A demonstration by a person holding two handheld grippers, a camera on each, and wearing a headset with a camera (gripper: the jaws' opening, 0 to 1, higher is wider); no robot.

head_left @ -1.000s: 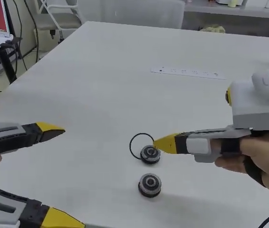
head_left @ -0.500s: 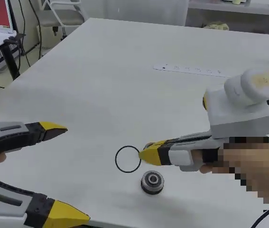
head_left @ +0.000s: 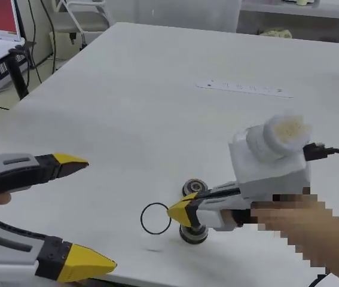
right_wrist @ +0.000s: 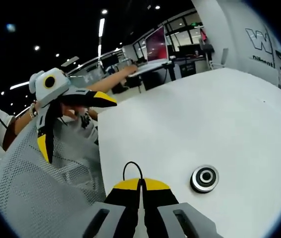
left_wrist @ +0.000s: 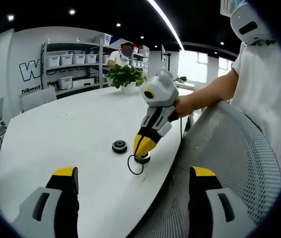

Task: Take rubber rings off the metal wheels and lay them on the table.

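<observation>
Black rubber ring [head_left: 156, 218], roughly level, hole upward, in right hand-held gripper [head_left: 171, 211]

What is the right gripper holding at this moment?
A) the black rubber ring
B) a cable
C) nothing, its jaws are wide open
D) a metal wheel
A: the right gripper is shut, and the black rubber ring loops out from between its tips.

**Ring pinched at the right gripper's tip**

I see my right gripper [head_left: 178, 212] with its yellow jaws closed on the right edge of a thin black rubber ring [head_left: 155, 204], over the white table [head_left: 157, 107]. One round metal wheel [head_left: 193, 186] sits just behind the jaws, and a second metal wheel [head_left: 194, 235] sits just beneath them. My left gripper [head_left: 91, 212] gapes wide, well to the left.
</observation>
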